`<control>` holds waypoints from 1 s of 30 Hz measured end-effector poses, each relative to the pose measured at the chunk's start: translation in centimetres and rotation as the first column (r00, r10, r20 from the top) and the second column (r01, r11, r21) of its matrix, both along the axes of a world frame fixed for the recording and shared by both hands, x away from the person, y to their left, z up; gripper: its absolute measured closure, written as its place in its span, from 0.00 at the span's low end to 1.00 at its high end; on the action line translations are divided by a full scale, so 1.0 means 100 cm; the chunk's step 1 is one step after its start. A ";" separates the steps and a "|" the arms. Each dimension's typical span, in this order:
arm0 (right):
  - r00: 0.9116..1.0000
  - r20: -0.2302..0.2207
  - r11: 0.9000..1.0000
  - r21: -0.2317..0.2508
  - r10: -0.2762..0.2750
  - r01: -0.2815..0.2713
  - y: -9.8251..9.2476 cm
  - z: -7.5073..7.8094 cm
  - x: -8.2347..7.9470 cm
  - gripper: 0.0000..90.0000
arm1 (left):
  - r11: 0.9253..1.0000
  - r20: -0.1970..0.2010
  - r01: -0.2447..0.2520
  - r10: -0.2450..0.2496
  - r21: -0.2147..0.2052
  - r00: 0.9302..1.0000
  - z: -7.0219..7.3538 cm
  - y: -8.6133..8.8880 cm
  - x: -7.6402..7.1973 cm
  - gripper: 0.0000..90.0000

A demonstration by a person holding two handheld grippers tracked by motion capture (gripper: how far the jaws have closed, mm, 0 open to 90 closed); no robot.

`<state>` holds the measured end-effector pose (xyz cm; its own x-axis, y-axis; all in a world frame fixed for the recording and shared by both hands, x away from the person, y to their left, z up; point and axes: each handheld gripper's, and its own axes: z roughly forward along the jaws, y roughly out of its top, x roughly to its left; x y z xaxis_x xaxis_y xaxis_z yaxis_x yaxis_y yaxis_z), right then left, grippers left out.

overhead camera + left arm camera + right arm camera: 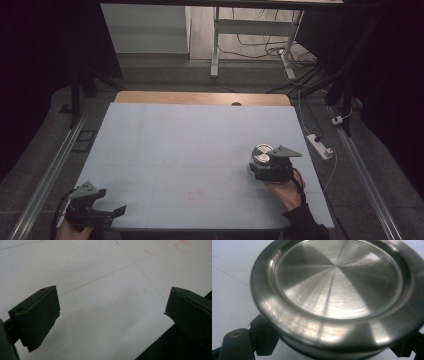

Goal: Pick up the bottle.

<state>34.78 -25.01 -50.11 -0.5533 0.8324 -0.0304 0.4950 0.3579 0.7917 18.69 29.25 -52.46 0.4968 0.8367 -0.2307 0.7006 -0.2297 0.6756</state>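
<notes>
Right now the right gripper (261,165) has its jaws clamped on a steel-lidded jar (259,156) standing on the right half of the counter (190,150), gripping the white body just under the brushed metal lid (337,287). Grip sits low and partly hidden, so on a lift the smooth, top-heavy jar may slip or tilt out, or the lid could shift if loose. Left gripper (107,212) idles at the near-left counter edge, jaws spread wide on nothing, too far off to steady anything.
</notes>
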 end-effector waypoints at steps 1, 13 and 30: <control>1.000 -0.001 1.000 0.000 0.001 -0.001 0.000 0.000 0.000 0.16 | 1.000 0.001 0.002 -0.002 0.000 1.000 0.000 0.000 0.000 0.00; 1.000 0.015 1.000 0.022 0.014 -0.015 0.000 0.009 -0.003 0.16 | 1.000 0.001 0.003 -0.003 -0.002 1.000 0.000 0.000 0.000 0.00; 0.994 0.029 0.992 0.061 0.106 -0.107 0.023 0.024 -0.003 0.16 | 1.000 0.001 0.005 -0.005 -0.006 1.000 0.000 0.001 0.000 0.00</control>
